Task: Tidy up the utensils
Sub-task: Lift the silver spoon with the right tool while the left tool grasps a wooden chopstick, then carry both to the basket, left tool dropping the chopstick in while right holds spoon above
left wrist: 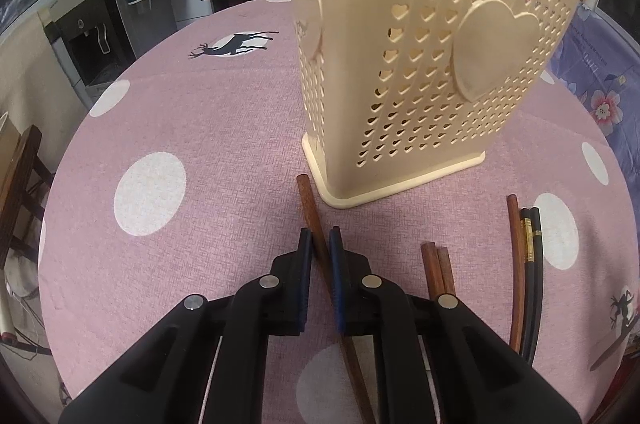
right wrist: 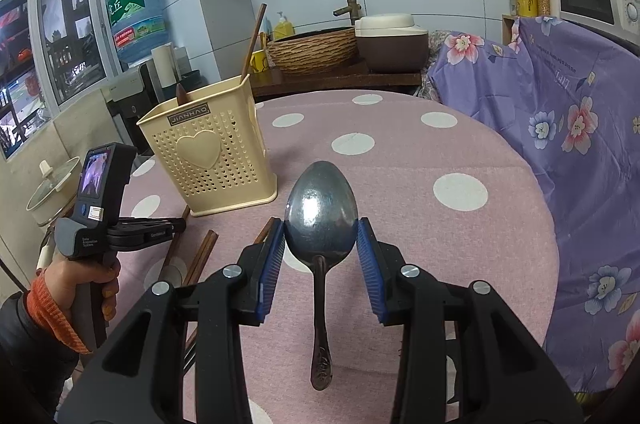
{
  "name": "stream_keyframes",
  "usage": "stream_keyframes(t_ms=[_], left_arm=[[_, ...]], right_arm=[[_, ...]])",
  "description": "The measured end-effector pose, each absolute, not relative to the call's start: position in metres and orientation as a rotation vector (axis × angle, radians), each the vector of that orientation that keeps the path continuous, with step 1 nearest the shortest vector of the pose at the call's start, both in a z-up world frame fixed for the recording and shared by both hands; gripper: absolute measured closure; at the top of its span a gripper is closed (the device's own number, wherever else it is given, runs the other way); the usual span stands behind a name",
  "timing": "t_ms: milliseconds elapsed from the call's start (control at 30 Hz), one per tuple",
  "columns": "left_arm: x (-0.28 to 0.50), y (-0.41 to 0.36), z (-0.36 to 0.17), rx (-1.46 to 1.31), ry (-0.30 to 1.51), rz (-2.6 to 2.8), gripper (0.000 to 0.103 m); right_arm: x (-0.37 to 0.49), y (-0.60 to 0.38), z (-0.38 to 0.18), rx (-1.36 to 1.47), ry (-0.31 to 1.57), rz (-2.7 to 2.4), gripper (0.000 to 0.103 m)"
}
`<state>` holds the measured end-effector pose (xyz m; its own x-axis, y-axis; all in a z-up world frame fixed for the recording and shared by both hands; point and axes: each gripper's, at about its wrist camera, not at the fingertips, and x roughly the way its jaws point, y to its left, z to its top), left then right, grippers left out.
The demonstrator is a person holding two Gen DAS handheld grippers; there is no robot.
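1. A brown wooden chopstick (left wrist: 318,236) is pinched between the blue pads of the left gripper (left wrist: 320,244), which is closed tight on it.
2. The chopstick lies on the pink spotted tablecloth (left wrist: 200,128), and its far tip is just beside the foot of the cream basket (left wrist: 420,64).
3. Two more brown chopsticks (left wrist: 436,268) are seen lying side by side on the cloth, to the right of the left gripper.
4. Farther right, a brown stick (left wrist: 516,264) and two black chopsticks (left wrist: 534,264) are laid close together.
5. A metal spoon (right wrist: 320,212) is held by its bowl between the pads of the right gripper (right wrist: 321,228), with the handle pointing back toward the camera.
6. In the right view, the basket stands upright on the table, to the left of the spoon, and a brown stick (right wrist: 252,44) is seen poking out of its top.
7. The left gripper's handle is held by a hand (right wrist: 86,284) with an orange cuff.
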<state>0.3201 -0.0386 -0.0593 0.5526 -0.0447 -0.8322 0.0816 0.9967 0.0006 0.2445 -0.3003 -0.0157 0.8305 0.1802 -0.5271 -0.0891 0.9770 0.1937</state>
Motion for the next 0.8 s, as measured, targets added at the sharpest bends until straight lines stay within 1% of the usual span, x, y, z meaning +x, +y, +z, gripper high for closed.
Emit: stream_keyframes(t_ms=[233,633,800], left_arm=[[0.316,-0.025,-0.049,-0.034,0.957,-0.126,0.095],[0.242,0.024,0.051,-0.181,0.693,-0.258,0.095],[0.215,0.034,0.069,-0.204,0.651,-0.307,0.095]], right_arm=[[0.244,-0.301,-0.016,0.168,0.564,0.138,0.065],[0.241,-0.295,-0.007,0.163,0.524,0.154,0.065],[0.237,-0.291,-0.002,0.159,0.512,0.16,0.065]])
